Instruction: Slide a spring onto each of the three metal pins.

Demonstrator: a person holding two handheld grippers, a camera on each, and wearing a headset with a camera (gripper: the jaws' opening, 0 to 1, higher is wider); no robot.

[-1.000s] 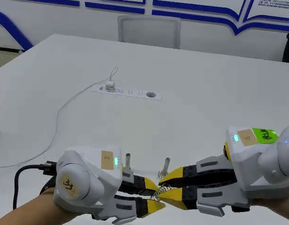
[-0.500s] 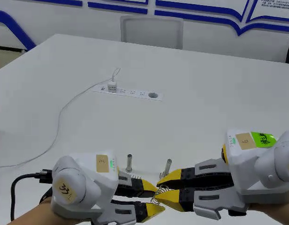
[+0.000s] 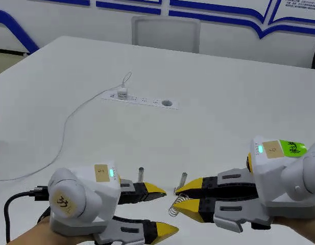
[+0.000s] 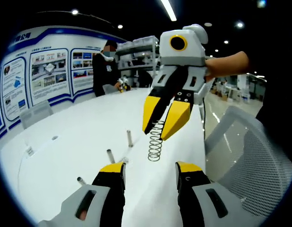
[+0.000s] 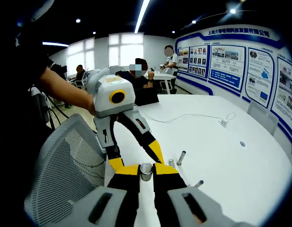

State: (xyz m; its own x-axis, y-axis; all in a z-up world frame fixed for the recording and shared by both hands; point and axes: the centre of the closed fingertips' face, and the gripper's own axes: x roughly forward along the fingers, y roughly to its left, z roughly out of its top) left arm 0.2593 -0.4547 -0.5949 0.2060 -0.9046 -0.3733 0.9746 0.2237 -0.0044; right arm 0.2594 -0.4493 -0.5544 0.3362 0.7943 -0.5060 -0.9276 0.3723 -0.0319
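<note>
Your left gripper (image 4: 150, 168) has just let go: its jaws, which met the right ones at the spring half a second ago, now stand wide open and clear of it. The spring (image 3: 176, 204) is left pinched by one end in the closed jaws of your right gripper (image 3: 178, 200), low over the white worktop (image 3: 223, 122). The hand-over looks done, with the nearest metal pin (image 3: 183, 179) upright just beyond and a second pin (image 3: 141, 173) to its left, neither yet carrying this spring.

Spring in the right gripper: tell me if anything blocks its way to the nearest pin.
Nothing visible does. The spring, held by the right gripper, hangs just short of the nearest pin; the open left gripper sits off to the side.
</note>
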